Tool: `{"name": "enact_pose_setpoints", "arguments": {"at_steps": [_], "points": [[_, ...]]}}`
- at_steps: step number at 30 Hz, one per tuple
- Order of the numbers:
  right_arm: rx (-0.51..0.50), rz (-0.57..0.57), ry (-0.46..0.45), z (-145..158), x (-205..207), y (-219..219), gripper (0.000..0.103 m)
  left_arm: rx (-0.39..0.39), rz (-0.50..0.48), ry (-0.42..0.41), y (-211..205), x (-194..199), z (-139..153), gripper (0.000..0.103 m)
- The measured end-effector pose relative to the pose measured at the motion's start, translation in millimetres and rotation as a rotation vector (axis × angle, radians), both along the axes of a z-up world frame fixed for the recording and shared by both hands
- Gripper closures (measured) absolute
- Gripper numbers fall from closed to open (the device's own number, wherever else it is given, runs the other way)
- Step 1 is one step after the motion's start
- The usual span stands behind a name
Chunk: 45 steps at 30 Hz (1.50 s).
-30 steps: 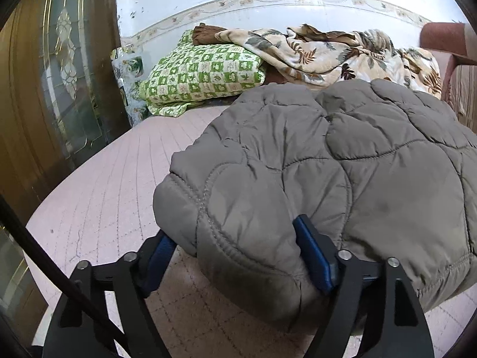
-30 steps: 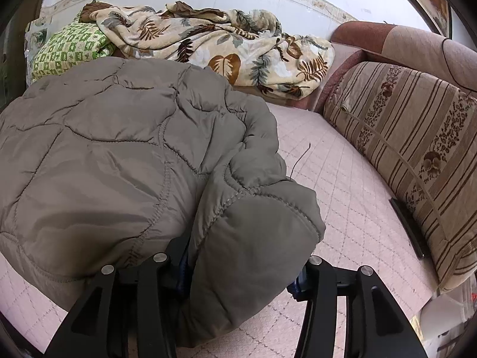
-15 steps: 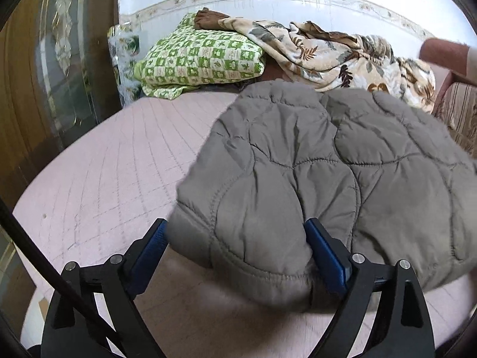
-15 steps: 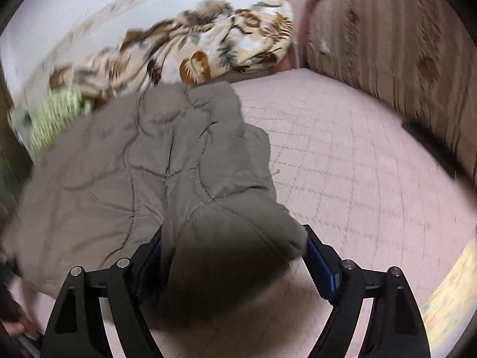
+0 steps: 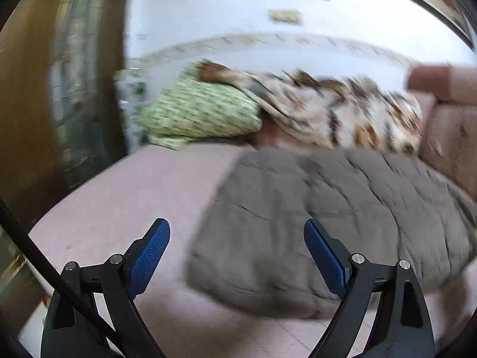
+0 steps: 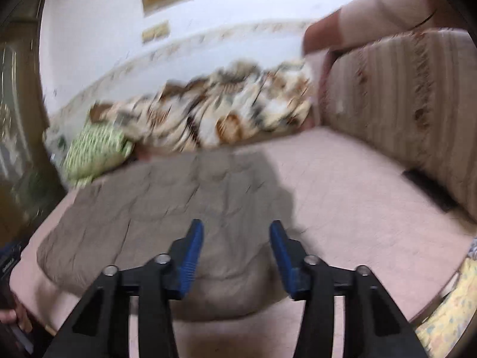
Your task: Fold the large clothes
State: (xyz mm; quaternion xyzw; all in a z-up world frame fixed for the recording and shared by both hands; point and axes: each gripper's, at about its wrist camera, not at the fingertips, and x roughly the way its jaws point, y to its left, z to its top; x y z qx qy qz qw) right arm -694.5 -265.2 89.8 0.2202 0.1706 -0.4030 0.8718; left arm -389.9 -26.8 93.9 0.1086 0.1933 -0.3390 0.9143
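1. Jacket first: it's a big grey-brown quilted puffer, lying flat-ish on the pink checked bed cover. From the right wrist view the same jacket spreads across the left and middle of the bed, with bare pink cover to its right.
2. Left gripper is wide open, blue pads spread far apart, and it's got nothing in it. The jacket's near-left corner shows between and beyond the pads, but neither pad looks to be touching the fabric.
3. Right gripper is open too, though narrower than the left one. Nothing is clamped. A rounded lump of jacket sits just past and below the fingertips, and I can't tell for sure whether the pads brush it.
4. Both views are pretty motion-blurred, so fine detail is mush.
5. Behind the jacket, up against the wall: a green patterned pillow on the left and a crumpled leaf-print blanket next to it, partly draped over the pillow.
6. A striped sofa cushion runs along the right side of the bed.
7. On the far left there's a wooden door with a glass panel.
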Motion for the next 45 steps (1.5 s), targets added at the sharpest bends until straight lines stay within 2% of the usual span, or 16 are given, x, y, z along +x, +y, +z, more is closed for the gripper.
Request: {"name": "enact_pose_setpoints", "arguments": {"at_steps": [4,6,7,9,11,14,15,17,20,23,25,27,32,36,40,45], "points": [[0.168,-0.036,0.069,-33,12,-30,0.057,0.139,-0.037,0.195,-27,32,-50,0.009],[0.277,-0.036,0.053,-53,12,-47,0.056,0.145,-0.041,0.203,-29,36,-56,0.006],[0.291,-0.031,0.054,-57,12,-48,0.056,0.14,-0.039,0.197,-29,36,-54,0.006],[0.274,-0.035,0.062,-56,9,-44,0.056,0.137,-0.026,0.193,-27,34,-52,0.006],[0.234,-0.048,0.078,-50,9,-37,0.056,0.12,0.01,0.146,-22,22,-44,0.006],[0.066,-0.066,0.08,-26,9,-14,0.056,0.061,-0.006,0.041,-21,-10,-23,0.006],[-0.016,-0.051,0.078,-16,13,-1,0.053,0.045,-0.021,0.015,-23,-18,-17,0.006],[-0.121,-0.012,0.076,-5,24,19,0.044,0.029,-0.086,0.012,-34,-37,-9,0.006],[-0.175,0.073,0.077,0,46,40,0.04,0.069,-0.173,0.073,-64,-54,-12,0.006],[-0.121,0.149,0.112,-10,76,45,0.038,0.177,-0.188,0.183,-99,-50,-36,0.006],[-0.06,0.159,0.169,-25,90,40,0.031,0.167,-0.176,0.251,-101,-39,-47,0.0],[0.01,0.168,0.213,-42,98,32,0.026,0.169,-0.178,0.276,-101,-37,-49,0.0],[0.021,0.163,0.233,-47,105,26,0.019,0.201,-0.165,0.239,-106,-47,-53,0.0],[0.039,0.176,0.233,-49,109,25,0.01,0.208,-0.156,0.245,-106,-44,-52,0.0],[0.029,0.176,0.259,-47,114,30,0.008,0.22,-0.149,0.24,-106,-45,-51,0.0],[0.033,0.179,0.251,-48,116,27,0.004,0.223,-0.145,0.236,-107,-45,-51,0.0]]}}
